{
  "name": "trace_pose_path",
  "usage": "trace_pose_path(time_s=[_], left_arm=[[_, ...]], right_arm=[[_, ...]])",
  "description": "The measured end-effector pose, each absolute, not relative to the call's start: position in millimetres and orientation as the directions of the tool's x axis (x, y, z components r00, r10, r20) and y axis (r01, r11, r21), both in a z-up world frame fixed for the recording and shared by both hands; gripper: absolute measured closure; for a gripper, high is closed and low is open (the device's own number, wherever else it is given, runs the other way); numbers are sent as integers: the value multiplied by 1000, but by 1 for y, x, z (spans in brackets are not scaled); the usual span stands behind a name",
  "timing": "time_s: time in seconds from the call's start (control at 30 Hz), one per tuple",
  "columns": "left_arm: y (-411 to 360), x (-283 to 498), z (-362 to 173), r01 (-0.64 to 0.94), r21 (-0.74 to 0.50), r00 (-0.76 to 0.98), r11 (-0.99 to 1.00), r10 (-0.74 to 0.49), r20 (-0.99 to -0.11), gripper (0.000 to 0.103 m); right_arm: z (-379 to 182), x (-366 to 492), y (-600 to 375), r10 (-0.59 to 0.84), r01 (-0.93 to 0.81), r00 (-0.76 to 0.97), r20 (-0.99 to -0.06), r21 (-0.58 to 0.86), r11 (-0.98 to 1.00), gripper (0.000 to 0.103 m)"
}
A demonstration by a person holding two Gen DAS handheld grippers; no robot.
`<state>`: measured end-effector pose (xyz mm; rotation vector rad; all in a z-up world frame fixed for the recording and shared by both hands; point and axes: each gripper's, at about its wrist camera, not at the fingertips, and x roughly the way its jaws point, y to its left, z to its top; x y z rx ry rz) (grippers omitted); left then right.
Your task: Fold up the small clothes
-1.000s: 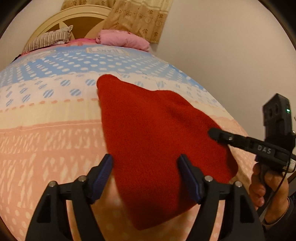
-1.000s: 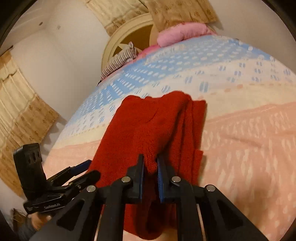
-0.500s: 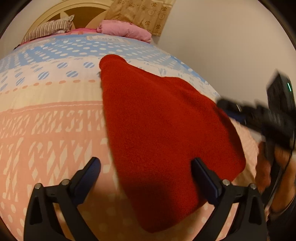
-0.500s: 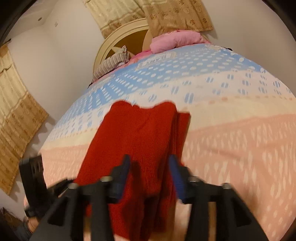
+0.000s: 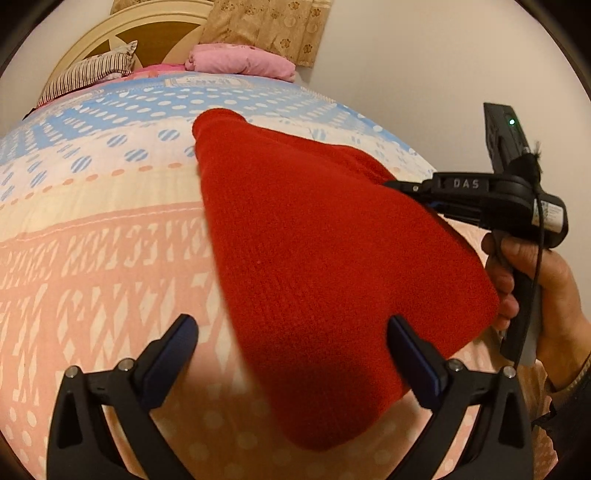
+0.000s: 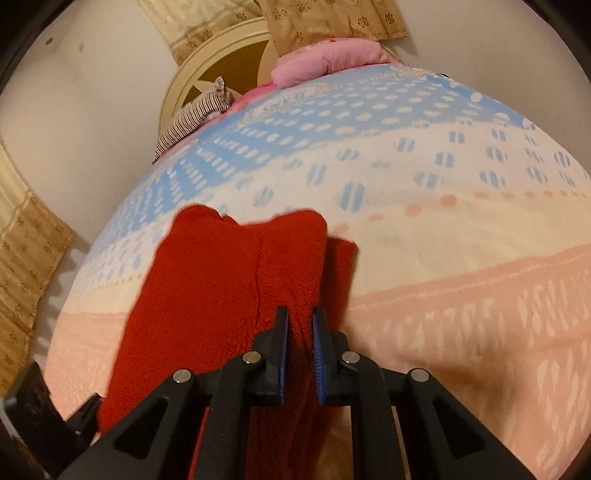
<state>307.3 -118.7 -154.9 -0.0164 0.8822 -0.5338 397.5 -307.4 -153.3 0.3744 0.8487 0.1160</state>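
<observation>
A red knit garment [image 5: 325,240] lies folded lengthwise on the patterned bedspread [image 5: 92,258]. My left gripper [image 5: 291,328] hovers wide open just above the garment's near end, its right pad over the cloth and its left pad over the bedspread. Nothing is gripped by it. In the right wrist view the garment [image 6: 207,288] shows its stacked layers, and my right gripper [image 6: 300,332] is closing its jaws on a raised fold along the right edge. The left wrist view shows the right gripper [image 5: 402,188] from the side at the cloth's far right edge, with a person's hand [image 5: 532,280] on its handle.
A striped pillow [image 5: 88,74] and a pink pillow [image 5: 240,66] lie against the round headboard [image 5: 122,33] at the far end. Walls and a beige curtain [image 6: 26,266] flank the bed. The left gripper's body [image 6: 33,402] shows at the lower left of the right wrist view.
The left jaws spread wider and stayed over the near end. The right gripper let go of the fold, shifted along the garment's edge, and closed on the cloth again.
</observation>
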Motion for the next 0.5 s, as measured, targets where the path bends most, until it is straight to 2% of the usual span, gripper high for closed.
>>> trace_pose_path(time_s=[0.03, 0.1, 0.3, 0.4, 0.5], left_arm=[[-120, 308, -155, 438, -220, 515, 872, -444, -734, 0], [-121, 307, -155, 437, -211, 518, 874, -436, -736, 0], [-119, 307, -155, 435, -210, 519, 876, -434, -736, 0], [-119, 308, -155, 434, -207, 520, 877, -432, -737, 0], [-119, 308, -155, 433, -203, 522, 878, -428, -738, 0]], right_arm=[[-152, 396, -307, 249, 46, 665, -705, 370, 928, 88], [-144, 389, -305, 247, 56, 673, -697, 381, 923, 70], [-107, 327, -283, 311, -79, 716, -625, 370, 926, 69], [-109, 298, -268, 283, -94, 693, -662, 307, 947, 67], [-126, 281, -267, 296, -81, 664, -686, 327, 941, 66]])
